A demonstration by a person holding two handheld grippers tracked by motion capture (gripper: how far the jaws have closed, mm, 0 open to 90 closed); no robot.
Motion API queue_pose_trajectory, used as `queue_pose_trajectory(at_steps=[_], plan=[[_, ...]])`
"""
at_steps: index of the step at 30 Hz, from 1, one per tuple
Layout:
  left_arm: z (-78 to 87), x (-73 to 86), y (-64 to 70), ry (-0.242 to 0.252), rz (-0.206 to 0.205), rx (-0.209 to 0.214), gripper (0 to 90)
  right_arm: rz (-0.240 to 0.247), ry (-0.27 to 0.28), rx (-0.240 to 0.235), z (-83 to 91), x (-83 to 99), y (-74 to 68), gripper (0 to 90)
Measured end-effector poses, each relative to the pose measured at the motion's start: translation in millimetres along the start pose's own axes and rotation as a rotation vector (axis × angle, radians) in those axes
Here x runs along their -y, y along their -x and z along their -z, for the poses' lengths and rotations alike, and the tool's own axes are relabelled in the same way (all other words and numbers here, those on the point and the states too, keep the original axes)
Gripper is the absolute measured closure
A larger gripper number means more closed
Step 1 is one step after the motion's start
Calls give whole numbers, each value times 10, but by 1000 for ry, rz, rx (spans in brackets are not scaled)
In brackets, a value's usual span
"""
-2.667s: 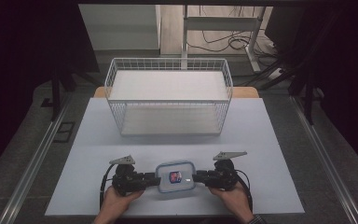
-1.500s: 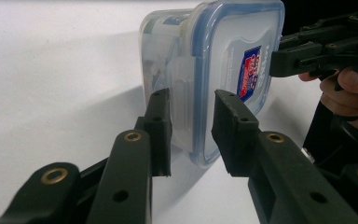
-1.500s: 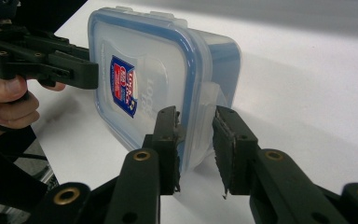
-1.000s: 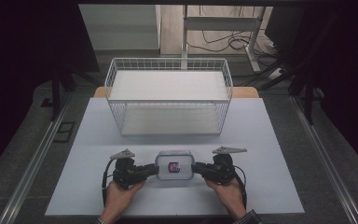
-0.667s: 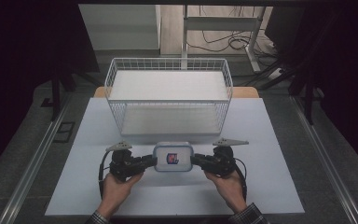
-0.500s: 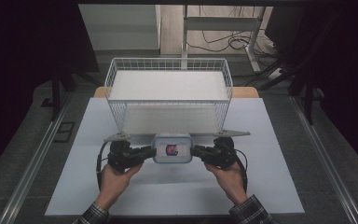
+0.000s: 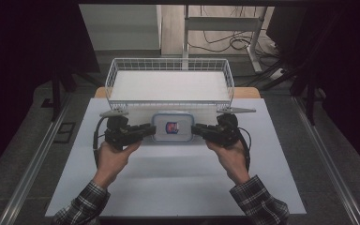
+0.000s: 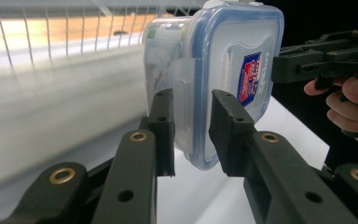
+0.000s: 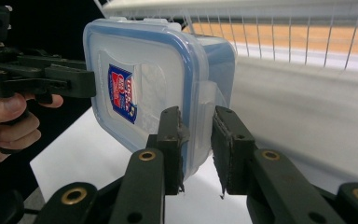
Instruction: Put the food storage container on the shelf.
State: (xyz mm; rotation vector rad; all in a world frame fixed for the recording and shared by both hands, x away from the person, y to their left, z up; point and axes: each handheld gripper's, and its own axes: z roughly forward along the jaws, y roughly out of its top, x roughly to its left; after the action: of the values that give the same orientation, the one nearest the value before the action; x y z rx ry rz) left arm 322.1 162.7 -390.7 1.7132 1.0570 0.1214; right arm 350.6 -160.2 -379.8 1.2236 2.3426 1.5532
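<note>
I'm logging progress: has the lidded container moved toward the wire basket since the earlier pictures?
Yes. The container, clamped between the left gripper and right gripper, has moved away from the person, and now sits right at the wire basket front wall.

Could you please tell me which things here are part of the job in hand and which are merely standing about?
Part of the job:
- lidded plastic container, held between both grippers
- left gripper, shut on its side clip
- right gripper, shut on the opposite clip
- white wire basket just beyond it

Standing about:
- cables on the floor behind
- metal table legs
</note>
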Motion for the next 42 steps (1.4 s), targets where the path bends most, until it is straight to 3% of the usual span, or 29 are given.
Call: queue_pose_trajectory(at_steps=[6, 14, 15, 21, 35, 42], plan=[[63, -287, -33, 28, 7, 4, 709, 15, 25, 11, 17, -347, -46, 727], [100, -615, -102, 46, 6, 4, 708, 26, 49, 25, 15, -664, -69, 725], [90, -685, -133, 47, 9, 2, 706, 30, 58, 33, -2, -761, -63, 724], [-10, -880, -266, 43, 22, -11, 702, 22, 64, 56, -100, -948, 14, 723], [-208, -1015, -430, 35, 50, -31, 696, -21, 63, 70, -308, -1098, 254, 707], [-257, -1034, -462, 36, 42, -20, 629, -37, 59, 62, -369, -1155, 312, 679]])
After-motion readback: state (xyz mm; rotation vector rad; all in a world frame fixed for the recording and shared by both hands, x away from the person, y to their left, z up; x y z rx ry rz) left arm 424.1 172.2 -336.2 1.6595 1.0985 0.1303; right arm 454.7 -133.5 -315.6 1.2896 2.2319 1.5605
